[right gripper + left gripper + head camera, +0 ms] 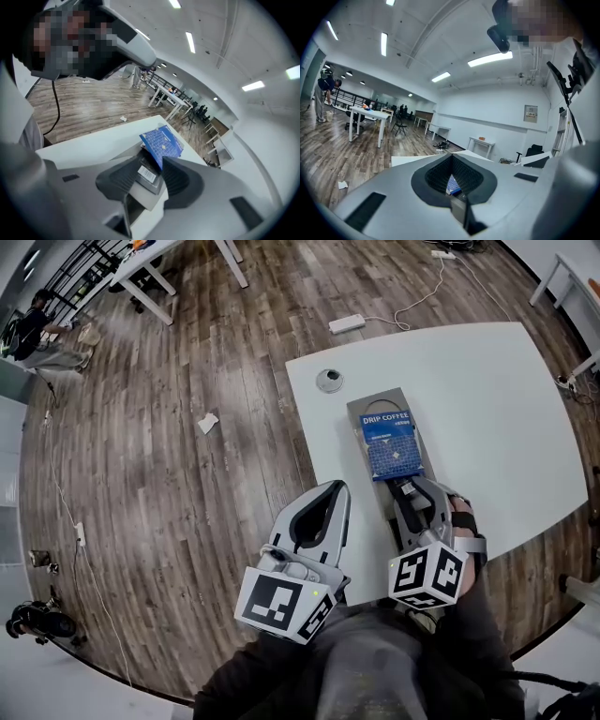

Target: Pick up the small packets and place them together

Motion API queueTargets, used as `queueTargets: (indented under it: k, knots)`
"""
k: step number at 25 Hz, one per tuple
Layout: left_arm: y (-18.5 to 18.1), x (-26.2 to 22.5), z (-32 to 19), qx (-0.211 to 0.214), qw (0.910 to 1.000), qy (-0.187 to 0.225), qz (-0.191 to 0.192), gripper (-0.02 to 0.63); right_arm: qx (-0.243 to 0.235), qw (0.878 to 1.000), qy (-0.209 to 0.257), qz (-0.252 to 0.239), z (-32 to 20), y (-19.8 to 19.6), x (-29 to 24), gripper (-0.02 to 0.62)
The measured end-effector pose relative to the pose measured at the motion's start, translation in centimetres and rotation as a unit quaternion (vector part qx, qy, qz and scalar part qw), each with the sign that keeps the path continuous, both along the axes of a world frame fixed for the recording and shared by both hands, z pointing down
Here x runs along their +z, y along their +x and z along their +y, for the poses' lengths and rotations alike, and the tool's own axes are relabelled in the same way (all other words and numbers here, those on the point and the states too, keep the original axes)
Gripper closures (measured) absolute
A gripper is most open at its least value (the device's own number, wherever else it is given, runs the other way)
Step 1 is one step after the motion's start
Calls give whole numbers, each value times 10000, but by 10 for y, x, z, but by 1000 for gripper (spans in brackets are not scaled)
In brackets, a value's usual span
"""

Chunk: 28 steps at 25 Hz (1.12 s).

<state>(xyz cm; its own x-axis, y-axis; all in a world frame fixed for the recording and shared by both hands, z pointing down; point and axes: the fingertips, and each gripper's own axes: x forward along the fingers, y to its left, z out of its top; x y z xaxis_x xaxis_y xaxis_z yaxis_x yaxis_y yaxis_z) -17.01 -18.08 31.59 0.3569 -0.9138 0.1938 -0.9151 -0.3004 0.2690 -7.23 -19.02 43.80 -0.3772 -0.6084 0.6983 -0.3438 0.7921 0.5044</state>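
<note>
When seen from the head, blue packet (392, 446): lies flat on a grey flat piece (375, 407) in the middle of the white table (497, 409).
Right gripper (410, 486): at the blue packet's near end with its jaws apart and a dark packet between them, probably laid there to join the blue one.
Left gripper (337, 491): left of the pile over the table's near edge, tips together and empty, seemingly parked out of the way.
Around: a round metal disc (329, 381) sits far-left of the pile, apart from it. A power strip (347, 323) and a paper scrap (207, 422) lie on the floor. Nothing blocks the pile.
Left gripper view: jaws meet at the tips and hold nothing.
Right gripper view: jaws are spread and the pads do not press the dark packet (149, 176), which lies barcode up. The blue packet (161, 143) is just beyond, overlapping its far end.
</note>
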Motion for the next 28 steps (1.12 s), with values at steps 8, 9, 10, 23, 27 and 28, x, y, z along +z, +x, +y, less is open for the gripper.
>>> queueTargets:
  k: [8,9,10,23,27,28]
  knots:
    - [64,-18,46,316,9991,252,-149,603,406,9984,328,-229,42,65,-21,434]
    - [74,-21,54,370,9988,291,-161,603,474,9979,366,-238,49,76,-24,434]
    - [85,-23,61,428,9984,325,-172,603,544,9974,395,-240,56,88,-26,434]
    - [174,-29,126,988,9942,415,-66,603,332,9994,-40,19,148,154,-14,434]
    - [153,-28,117,827,9959,347,-77,603,-118,9983,-533,200,158,128,7,434]
    - [146,-26,114,769,9965,307,-70,603,-276,9966,-717,311,162,121,16,434]
